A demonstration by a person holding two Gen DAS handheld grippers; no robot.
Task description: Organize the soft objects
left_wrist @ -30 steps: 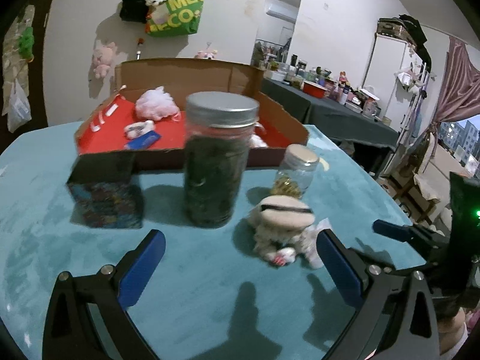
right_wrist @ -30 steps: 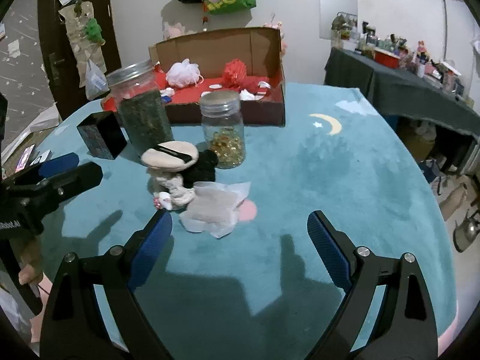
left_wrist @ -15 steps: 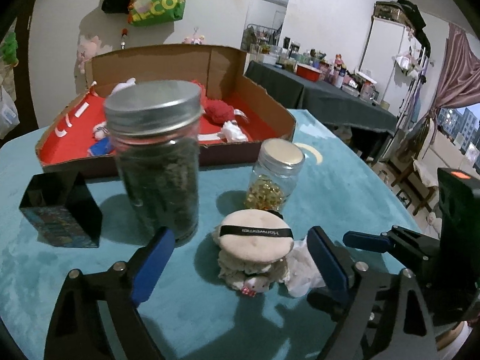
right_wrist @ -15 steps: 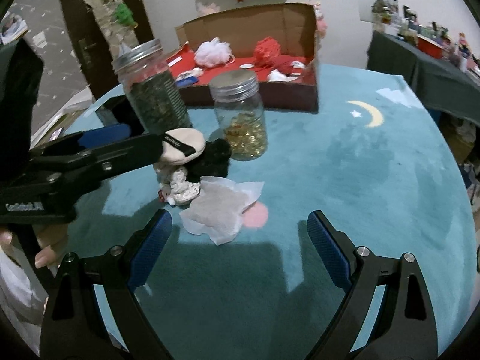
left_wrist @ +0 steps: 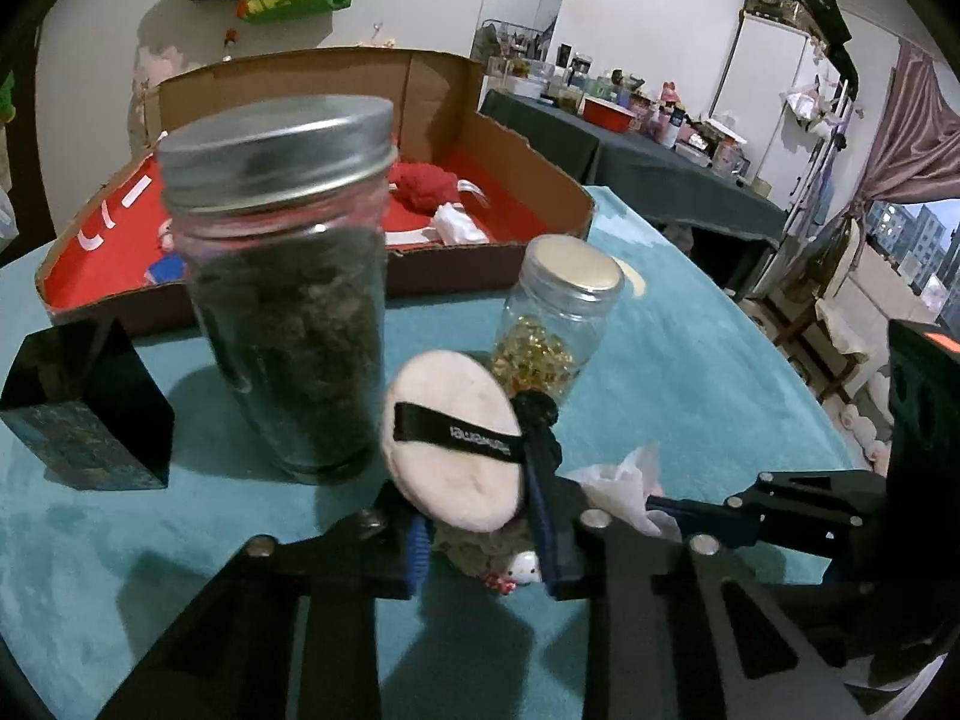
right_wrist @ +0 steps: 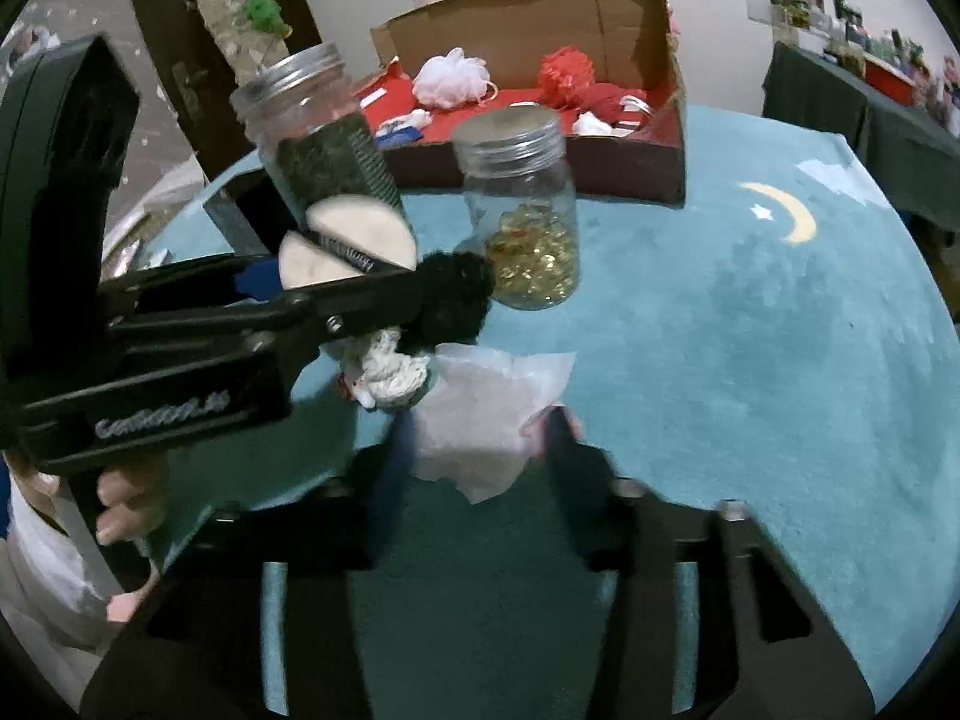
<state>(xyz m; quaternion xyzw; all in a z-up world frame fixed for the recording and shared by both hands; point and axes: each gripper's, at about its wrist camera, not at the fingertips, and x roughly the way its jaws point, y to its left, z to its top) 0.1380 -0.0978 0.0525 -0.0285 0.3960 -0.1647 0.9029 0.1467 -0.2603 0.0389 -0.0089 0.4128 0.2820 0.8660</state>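
Powder puff (left_wrist: pixel 451 439) now sits tilted between your left gripper (left_wrist: pixel 480 531) fingers, which have closed on it since a second ago; the tall jar (left_wrist: pixel 282 282) and small jar (left_wrist: pixel 555 318) stand just behind. From the right wrist, your right gripper (right_wrist: pixel 480 441) has narrowed around the white tissue (right_wrist: pixel 489 414) on the teal cloth (right_wrist: pixel 750 330), beside the puff's black strap.

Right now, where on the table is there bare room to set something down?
Bare teal cloth lies right of the small jar, around the moon print. It is crowded on the left: tall jar, black box, powder puff in the left tongs, tissue between the right tongs.
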